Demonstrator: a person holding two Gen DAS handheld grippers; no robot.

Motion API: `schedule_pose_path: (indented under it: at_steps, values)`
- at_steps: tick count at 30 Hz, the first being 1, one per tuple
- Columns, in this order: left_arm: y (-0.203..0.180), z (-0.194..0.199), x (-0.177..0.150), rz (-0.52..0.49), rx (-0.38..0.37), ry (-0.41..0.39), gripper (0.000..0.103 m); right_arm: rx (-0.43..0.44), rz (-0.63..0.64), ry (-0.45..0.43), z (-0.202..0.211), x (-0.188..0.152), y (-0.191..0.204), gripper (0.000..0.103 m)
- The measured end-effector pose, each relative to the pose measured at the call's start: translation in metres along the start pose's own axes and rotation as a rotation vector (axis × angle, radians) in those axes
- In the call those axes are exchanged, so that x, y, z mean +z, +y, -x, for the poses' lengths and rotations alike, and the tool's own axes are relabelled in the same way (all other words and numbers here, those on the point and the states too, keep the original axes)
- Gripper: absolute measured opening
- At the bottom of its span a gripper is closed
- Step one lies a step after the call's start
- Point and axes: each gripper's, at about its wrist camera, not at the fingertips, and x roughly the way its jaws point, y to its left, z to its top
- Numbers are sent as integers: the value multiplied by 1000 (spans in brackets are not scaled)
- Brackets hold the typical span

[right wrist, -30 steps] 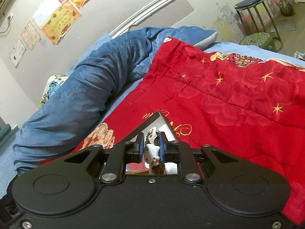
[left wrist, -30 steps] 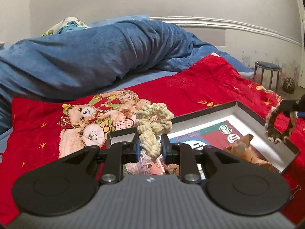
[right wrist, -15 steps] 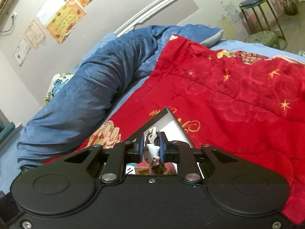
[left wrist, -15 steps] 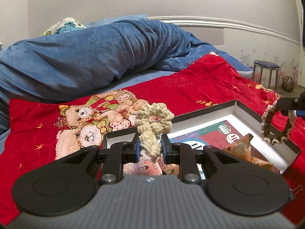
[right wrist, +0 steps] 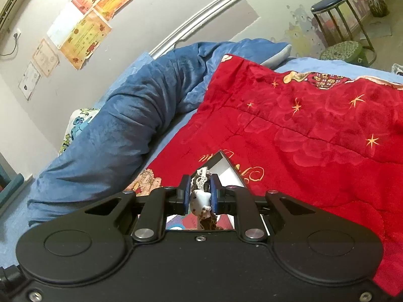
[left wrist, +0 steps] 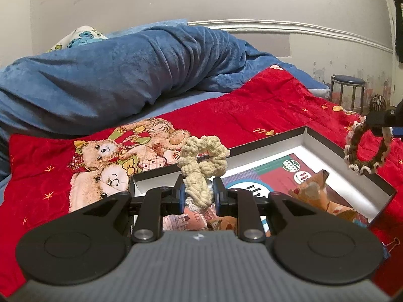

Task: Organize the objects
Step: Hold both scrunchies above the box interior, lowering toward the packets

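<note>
Our left gripper (left wrist: 199,196) clamped on a cream scrunchie (left wrist: 201,168) above the near end of the open box (left wrist: 325,138) on the red blanket (left wrist: 252,110), our right gripper (right wrist: 199,196) pinching a brown lace-edged scrunchie (left wrist: 365,148), hanging over the box's right wall

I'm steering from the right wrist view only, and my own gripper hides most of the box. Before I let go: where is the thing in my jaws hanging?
Observer: In the left wrist view, your brown scrunchie dangles as an open loop by the right-hand wall of the box.
Operator: Is the box bare underneath?
Observer: No. Printed cards and an orange paper packet lie in it.
Operator: What is the other gripper doing?
Observer: The left gripper is shut on a cream scrunchie, at the box's near left end.
</note>
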Motion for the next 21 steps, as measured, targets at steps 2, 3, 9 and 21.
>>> schedule_pose_path:
  at_steps: [2, 3, 9, 21]
  values:
    - [0, -1, 0, -3, 7, 1, 25, 2, 1, 4, -1, 0, 1, 16]
    - [0, -1, 0, 1, 9, 3, 25, 6, 3, 5, 0, -1, 1, 16]
    - [2, -1, 0, 4, 4, -2, 25, -1, 6, 6, -1, -1, 2, 16]
    - [4, 0, 1, 23, -6, -6, 25, 1, 27, 21, -4, -5, 6, 16]
